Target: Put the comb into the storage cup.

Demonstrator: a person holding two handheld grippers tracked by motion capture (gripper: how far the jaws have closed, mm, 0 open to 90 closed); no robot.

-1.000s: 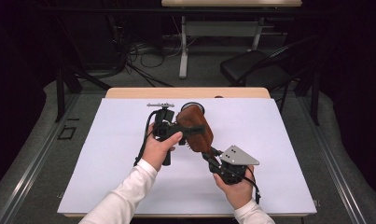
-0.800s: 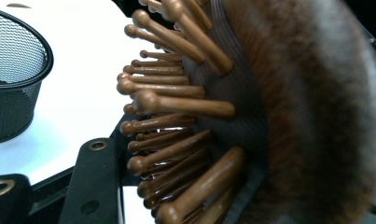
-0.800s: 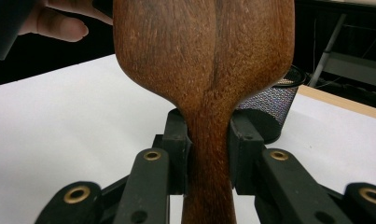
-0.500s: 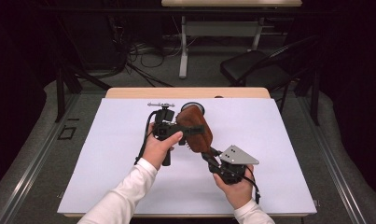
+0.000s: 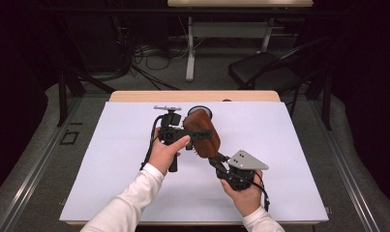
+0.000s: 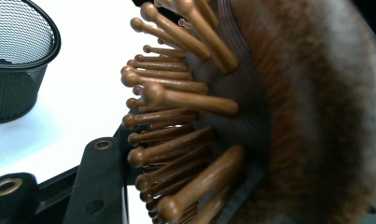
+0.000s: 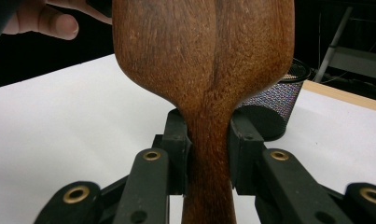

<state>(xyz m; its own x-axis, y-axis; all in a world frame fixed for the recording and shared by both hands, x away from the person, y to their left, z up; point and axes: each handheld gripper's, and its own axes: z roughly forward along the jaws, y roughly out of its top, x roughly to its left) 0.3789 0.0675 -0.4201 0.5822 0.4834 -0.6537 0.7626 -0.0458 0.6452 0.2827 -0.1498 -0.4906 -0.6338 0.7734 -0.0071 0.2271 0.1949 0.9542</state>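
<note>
Nearest the person, the right gripper (image 5: 220, 162) was held low over the white table covering (image 5: 289, 159), its grey three-cornered plate uppermost, and its jaws were closed on the narrow handle of the brown wooden paddle hairbrush (image 5: 202, 133). In the right gripper view both black pads pressed against the handle's sides just below where the wide oval head (image 7: 204, 51) flared out, so the brush rose straight up from between the jaws, its smooth back facing that camera. Further in, the left gripper (image 5: 195, 134) reached across the brush head from the left. Its jaws had just been closing and stood clamped across the head, one on the bristle side and one on the back. The left gripper view showed the round-tipped wooden bristles (image 6: 171, 95) projecting from the dark cushion directly above one black jaw. The brush was held clear of the table between the two grippers, tilted away from the person. Beyond it, a black wire-mesh cup (image 5: 200, 110) stood on the covering, just behind the brush head.
</note>
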